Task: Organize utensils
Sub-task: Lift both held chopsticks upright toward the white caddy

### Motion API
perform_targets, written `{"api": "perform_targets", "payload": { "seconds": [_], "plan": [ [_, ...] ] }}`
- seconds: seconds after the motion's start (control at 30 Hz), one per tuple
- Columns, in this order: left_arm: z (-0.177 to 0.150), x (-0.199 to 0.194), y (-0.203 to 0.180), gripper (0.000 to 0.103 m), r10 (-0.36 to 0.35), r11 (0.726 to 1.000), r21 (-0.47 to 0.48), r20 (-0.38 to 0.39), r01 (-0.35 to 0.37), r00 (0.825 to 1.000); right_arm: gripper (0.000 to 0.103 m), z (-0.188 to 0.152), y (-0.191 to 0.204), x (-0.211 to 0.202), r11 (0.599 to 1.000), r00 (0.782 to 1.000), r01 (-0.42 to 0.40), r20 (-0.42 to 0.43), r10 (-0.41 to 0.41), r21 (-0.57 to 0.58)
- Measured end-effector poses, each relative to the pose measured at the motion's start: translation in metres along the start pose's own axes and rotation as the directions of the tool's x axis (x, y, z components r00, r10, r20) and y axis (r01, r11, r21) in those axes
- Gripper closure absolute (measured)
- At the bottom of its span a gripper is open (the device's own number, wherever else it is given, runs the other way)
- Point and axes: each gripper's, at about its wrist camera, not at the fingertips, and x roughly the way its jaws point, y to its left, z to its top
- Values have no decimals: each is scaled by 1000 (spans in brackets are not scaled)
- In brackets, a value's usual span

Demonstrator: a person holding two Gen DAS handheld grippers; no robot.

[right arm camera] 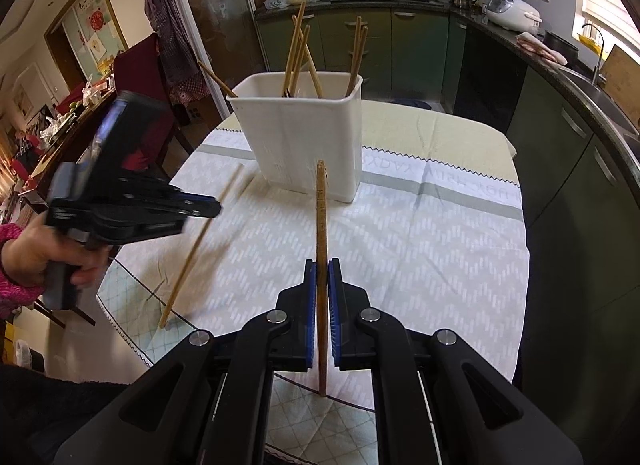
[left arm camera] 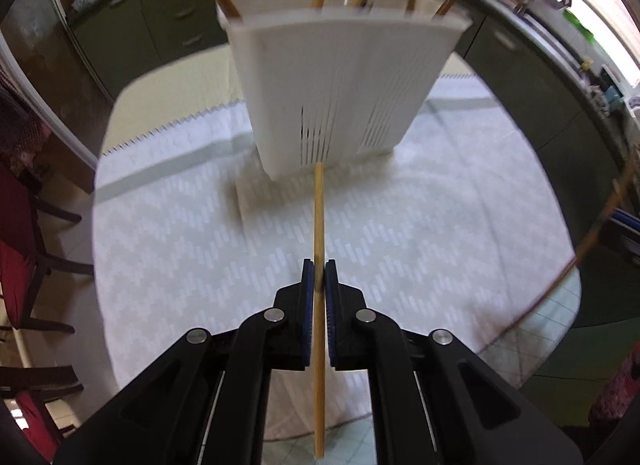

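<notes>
The left gripper (left arm camera: 319, 275) has its jaws pinching a light bamboo chopstick (left arm camera: 319, 217), which points toward 12 o'clock at the white holder (left arm camera: 340, 89). The right gripper (right arm camera: 322, 275) has its jaws pinching a darker chopstick (right arm camera: 321, 205), also pointing toward 12 o'clock. The white holder (right arm camera: 304, 137) stands on the desk (right arm camera: 440, 233), which is covered with a patterned cloth, and several chopsticks (right arm camera: 298, 53) lean inside it. From the right wrist view, the left gripper (right arm camera: 208, 207) is at 9 o'clock, above the desk edge, with its chopstick (right arm camera: 196, 249) slanting down.
</notes>
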Motion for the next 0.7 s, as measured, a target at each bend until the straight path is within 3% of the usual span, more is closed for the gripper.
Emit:
{"api": "perform_targets", "payload": {
  "seconds": [0.23,0.7],
  "plan": [
    [-17,-63,16,98,-42,999,7,123,42,992,96,3,8,-8,1000,1000,0,17,1,-19],
    [-31,-117,10,98,-79,996,46,238,70,968,96,8,19,-18,999,999,2,38,-1,-36]
  ]
}}
